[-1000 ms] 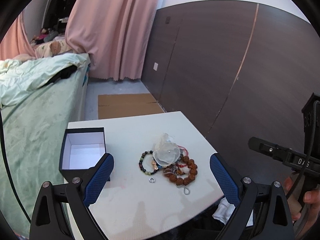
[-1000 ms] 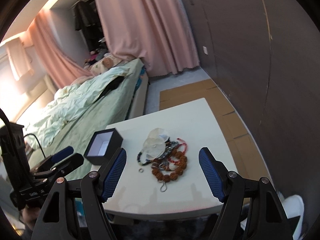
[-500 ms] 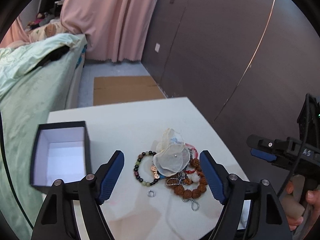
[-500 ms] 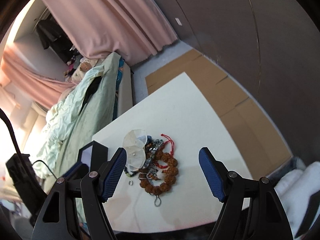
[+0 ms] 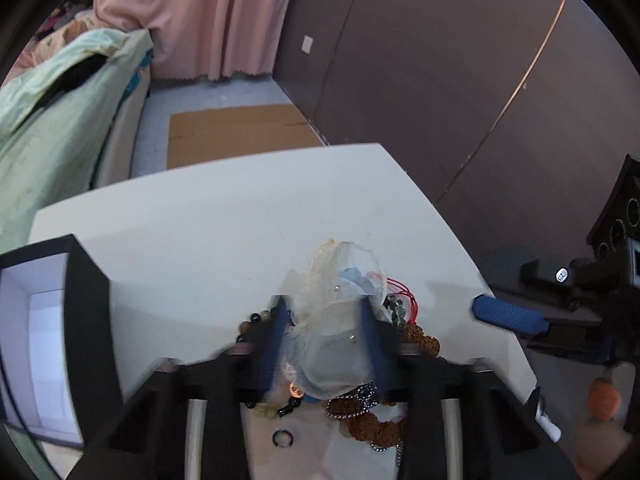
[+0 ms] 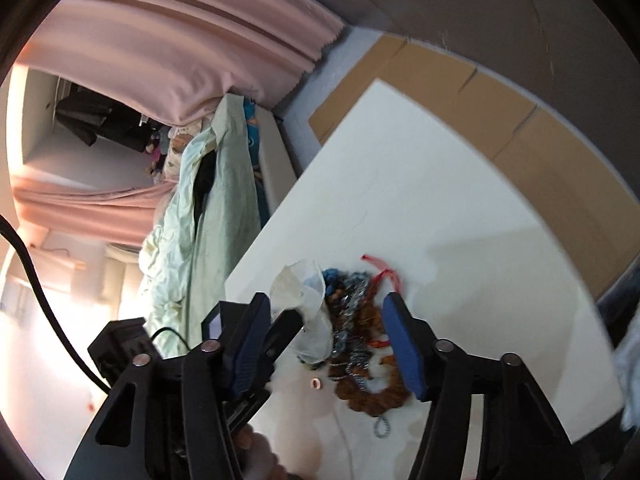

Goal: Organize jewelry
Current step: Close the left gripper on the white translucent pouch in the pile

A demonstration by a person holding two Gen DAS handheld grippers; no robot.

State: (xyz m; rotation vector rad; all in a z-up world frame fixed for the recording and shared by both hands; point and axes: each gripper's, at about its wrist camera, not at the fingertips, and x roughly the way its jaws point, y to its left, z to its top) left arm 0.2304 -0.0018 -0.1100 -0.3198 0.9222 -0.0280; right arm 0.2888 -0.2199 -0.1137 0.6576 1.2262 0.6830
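No legible text, label, brand, number or sign is found in either view. The one marking present is a small white round emblem on the black body of the right gripper (image 5: 505,315), seen at the right edge of the left wrist view; it is too small and blurred to read. The white plate on the dark wall panel (image 5: 307,43) bears no readable characters.

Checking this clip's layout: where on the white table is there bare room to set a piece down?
The far half of the white table, beyond the jewelry pile, is bare, as is the strip between pile and black box. It is crowded at the near middle, where both tools work.
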